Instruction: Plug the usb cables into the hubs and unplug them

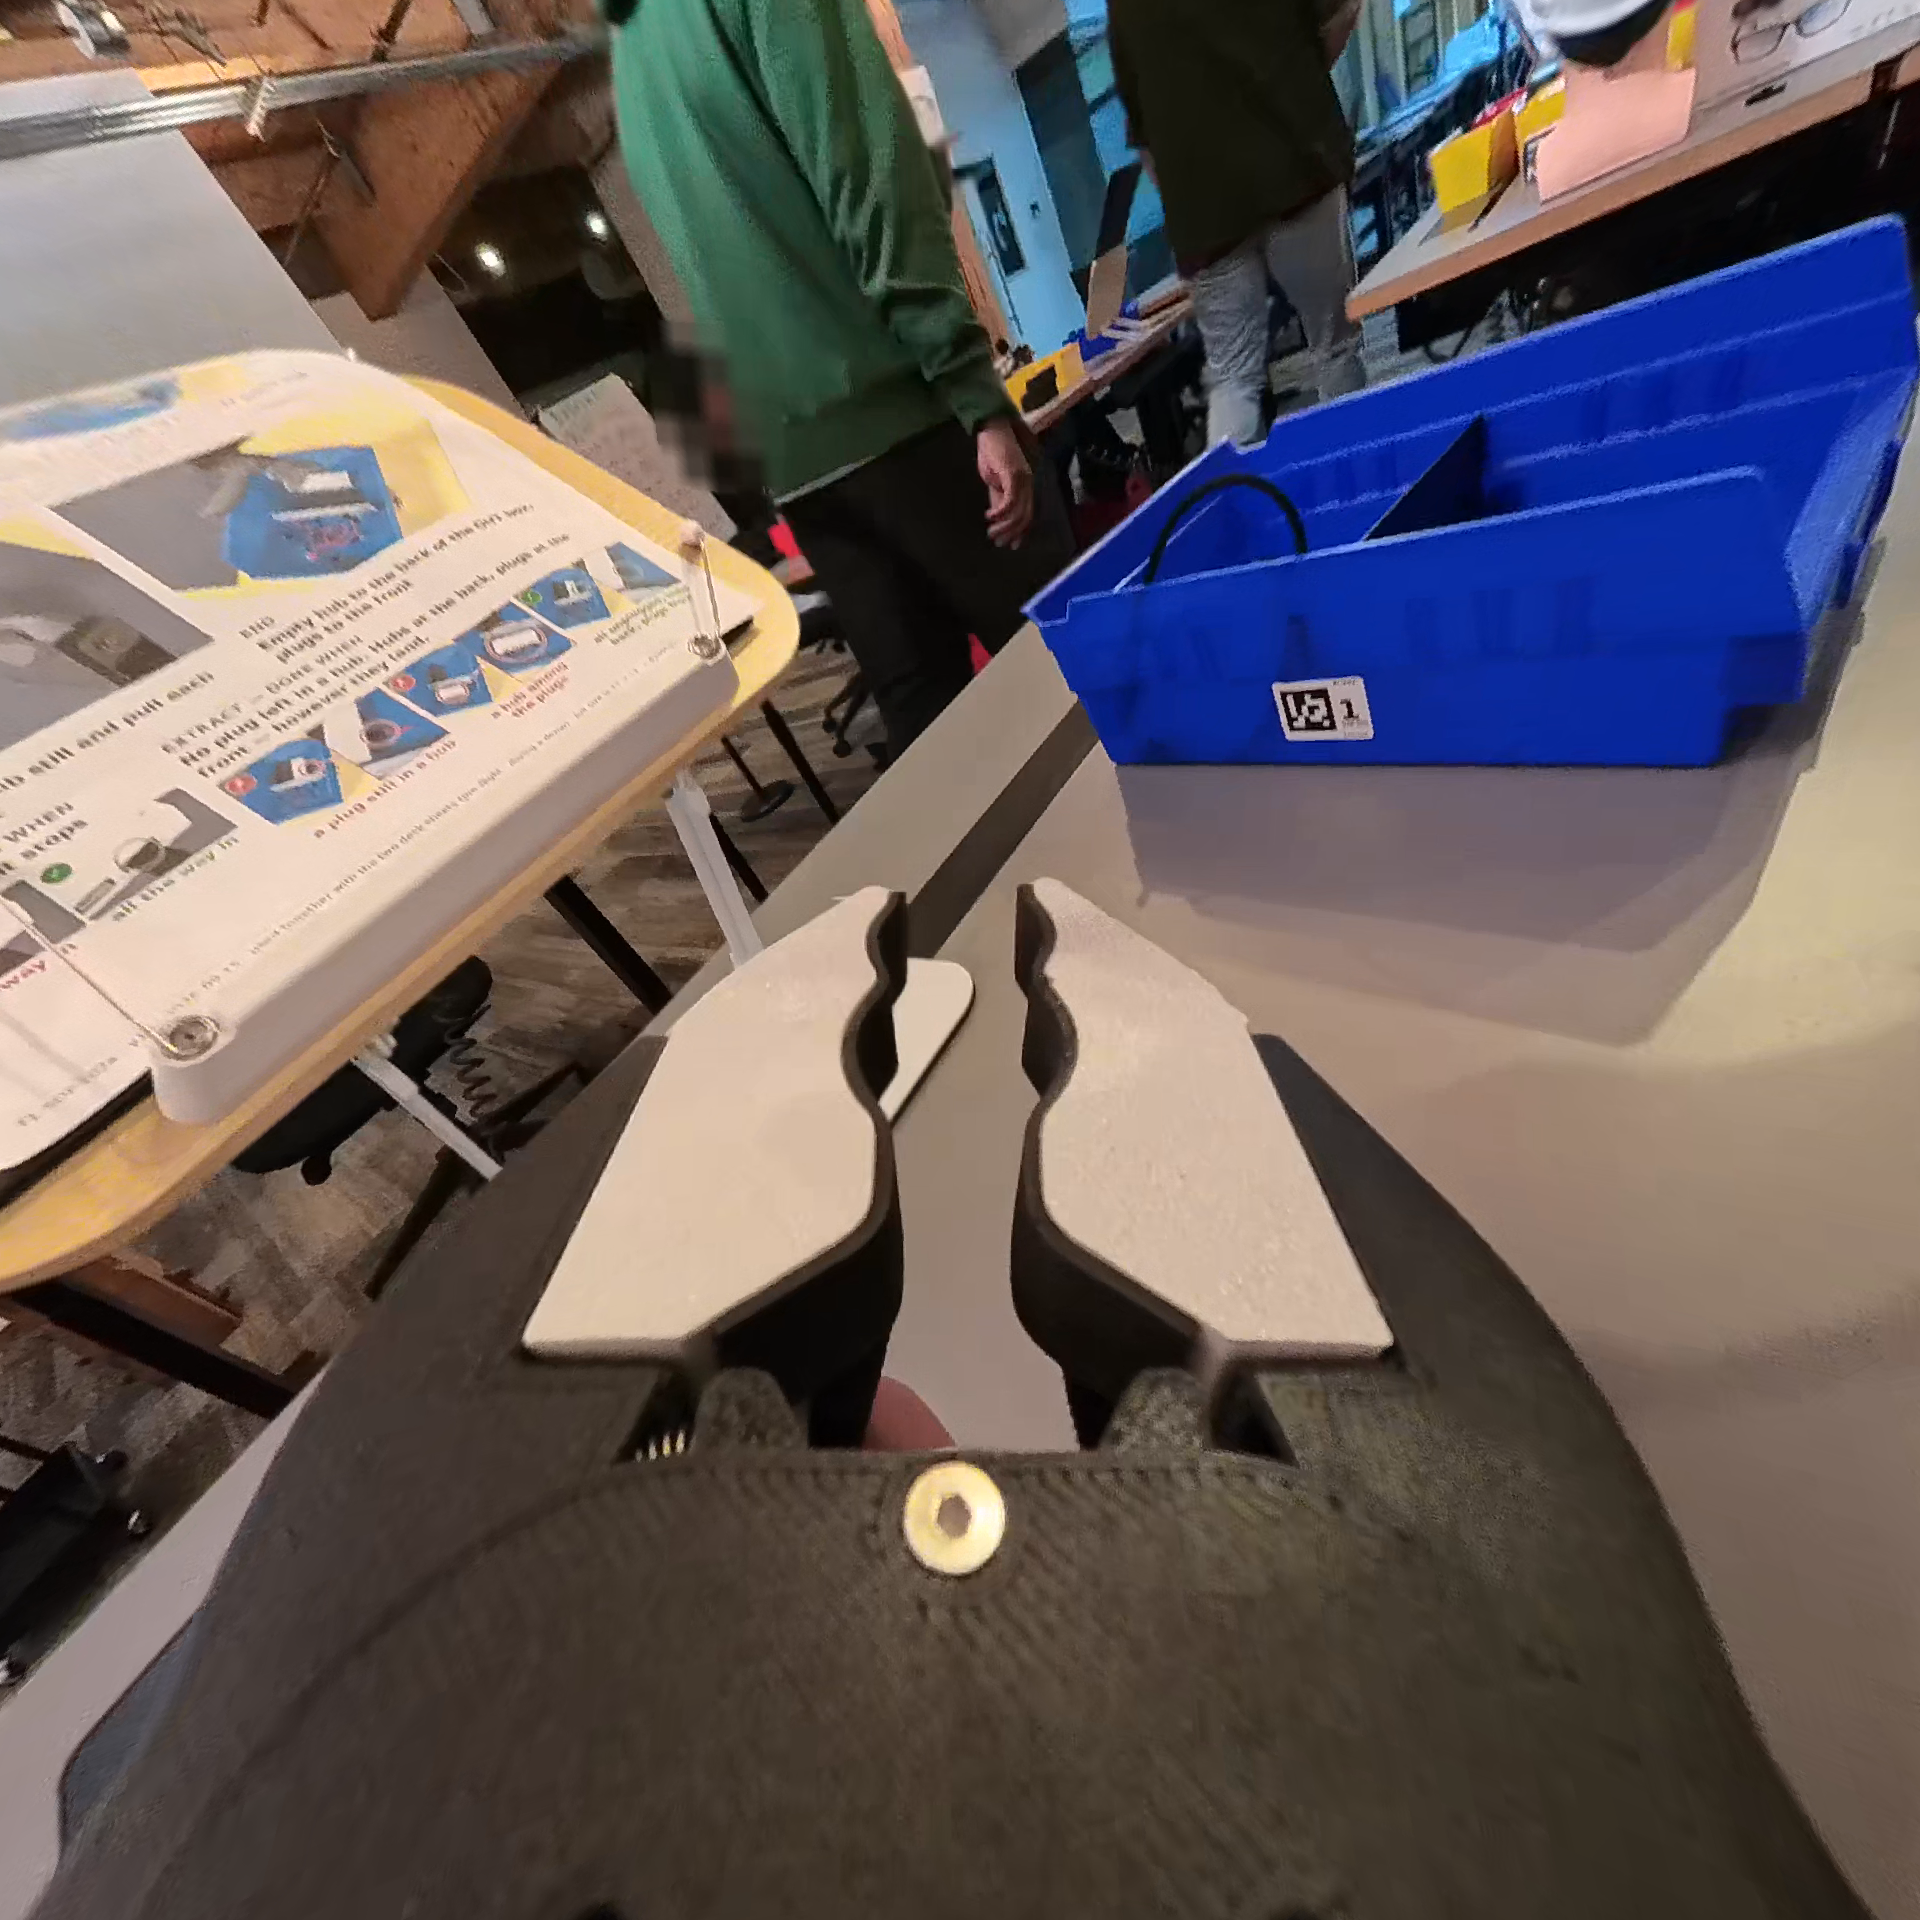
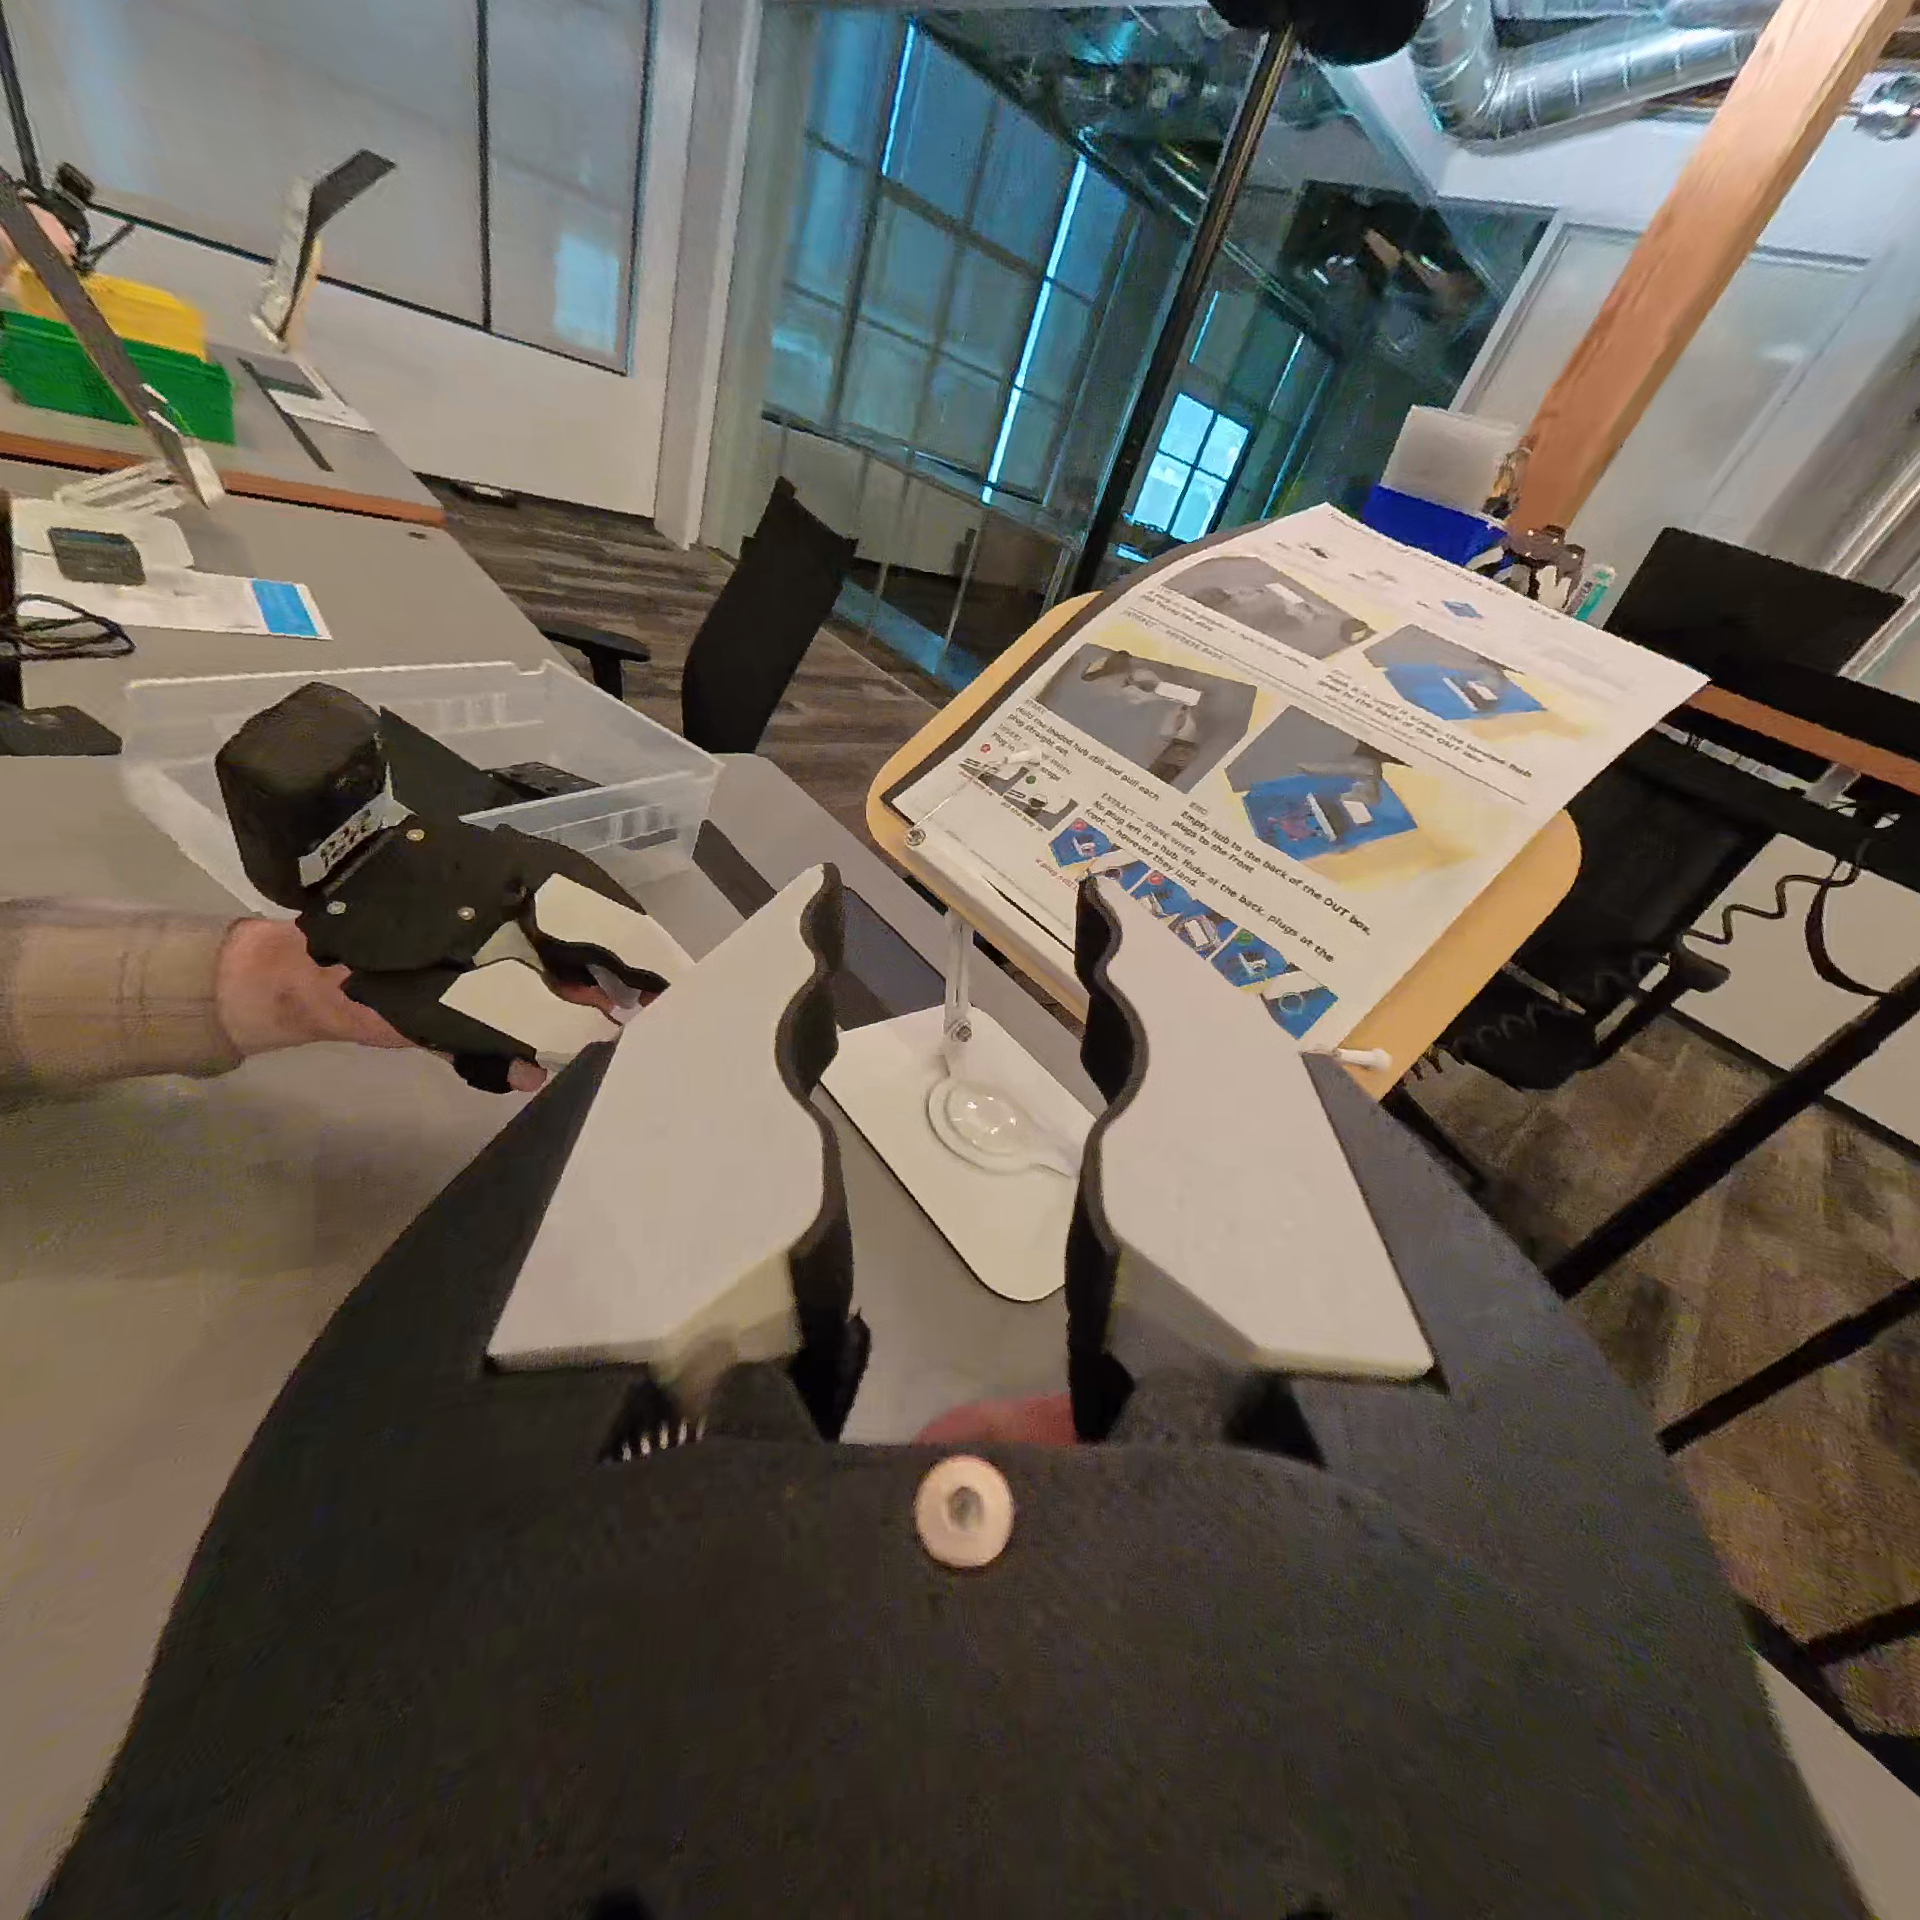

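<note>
My left gripper hovers low over the grey table. Its jaws stand a little apart with nothing between them. Ahead to its right sits a blue divided bin, and a loop of black cable pokes above its near wall. No hub shows in this view. My right gripper is open and empty above the table edge. To its left, a hand holds the left gripper. Behind that stands a clear plastic bin with dark items inside, too small to identify.
An instruction sheet sits on a tilted stand; its white base lies right under my right gripper. Two people stand beyond the table. Black chairs and other work tables are around. One gripper's finger ends stand about 20 cm off the other's.
</note>
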`<state>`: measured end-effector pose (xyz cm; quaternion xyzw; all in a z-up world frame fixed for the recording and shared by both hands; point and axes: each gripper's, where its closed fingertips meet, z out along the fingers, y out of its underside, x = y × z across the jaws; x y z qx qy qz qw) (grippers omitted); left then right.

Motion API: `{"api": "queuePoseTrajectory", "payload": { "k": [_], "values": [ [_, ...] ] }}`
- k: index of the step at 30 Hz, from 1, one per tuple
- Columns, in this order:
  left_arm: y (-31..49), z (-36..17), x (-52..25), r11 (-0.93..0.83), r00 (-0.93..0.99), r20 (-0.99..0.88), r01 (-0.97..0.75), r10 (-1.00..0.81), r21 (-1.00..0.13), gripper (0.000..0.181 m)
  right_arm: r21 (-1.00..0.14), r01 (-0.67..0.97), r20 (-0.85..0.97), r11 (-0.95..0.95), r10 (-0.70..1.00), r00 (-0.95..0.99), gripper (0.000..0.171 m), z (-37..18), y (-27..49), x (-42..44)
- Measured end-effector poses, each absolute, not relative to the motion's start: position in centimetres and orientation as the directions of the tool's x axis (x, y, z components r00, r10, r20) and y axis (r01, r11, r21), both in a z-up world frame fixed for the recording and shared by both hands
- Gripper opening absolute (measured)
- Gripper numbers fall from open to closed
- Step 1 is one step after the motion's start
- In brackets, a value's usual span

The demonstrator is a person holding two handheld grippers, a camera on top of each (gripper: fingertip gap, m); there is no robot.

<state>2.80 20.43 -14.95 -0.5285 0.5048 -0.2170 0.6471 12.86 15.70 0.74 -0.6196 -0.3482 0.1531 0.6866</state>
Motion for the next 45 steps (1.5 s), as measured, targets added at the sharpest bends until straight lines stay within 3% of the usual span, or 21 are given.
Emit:
{"api": "queuePoseTrajectory", "payload": {
  "k": [3,10,14,17,20,27,37,39,45],
  "values": [
    [20.1,-13.6,2.7,0.365,0.400,-0.432,-0.235,-0.809,-0.901,0.020,-0.977,0.135,0.213,0.166,0.698,0.683,0.047,0.4,15.4,12.1],
    [20.6,-7.5,-0.9,0.459,0.494,-0.512,-0.236,-0.702,-0.857,0.026,-0.986,0.114,0.168,0.123,0.754,0.635,0.061,-1.5,15.0,9.2],
    [22.7,-3.4,-7.2,0.479,0.562,-0.642,-0.430,-0.522,-0.765,0.037,-0.977,0.181,0.200,0.110,0.755,0.624,0.062,-2.9,15.2,8.2],
    [25.0,-2.4,-13.0,0.390,0.558,-0.680,-0.559,-0.476,-0.732,0.041,-0.972,0.211,0.216,0.105,0.750,0.625,0.062,-3.5,15.6,8.4],
    [28.2,-4.3,-19.0,0.232,0.514,-0.675,-0.678,-0.529,-0.698,0.042,-0.966,0.238,0.232,0.099,0.736,0.636,0.061,-3.9,16.3,9.2],
    [34.5,-15.4,-30.5,-0.121,0.459,-0.548,-0.831,-0.699,-0.543,0.044,-0.962,0.265,0.227,0.067,0.740,0.634,0.060,-5.3,17.7,10.2],
    [37.0,-25.9,-32.3,-0.206,0.278,-0.377,-0.954,-0.883,-0.219,0.054,-0.948,0.314,0.236,0.041,0.755,0.612,0.061,-7.2,18.1,9.6],
    [37.0,-27.1,-31.8,-0.225,0.283,-0.320,-0.952,-0.904,-0.207,0.060,-0.947,0.321,0.236,0.036,0.757,0.610,0.061,-7.5,18.2,9.6],
    [37.7,-27.5,-31.8,-0.199,0.258,-0.320,-0.958,-0.912,-0.205,0.055,-0.945,0.328,0.230,0.024,0.762,0.606,0.060,-8.1,18.5,9.7]
  ]
}}
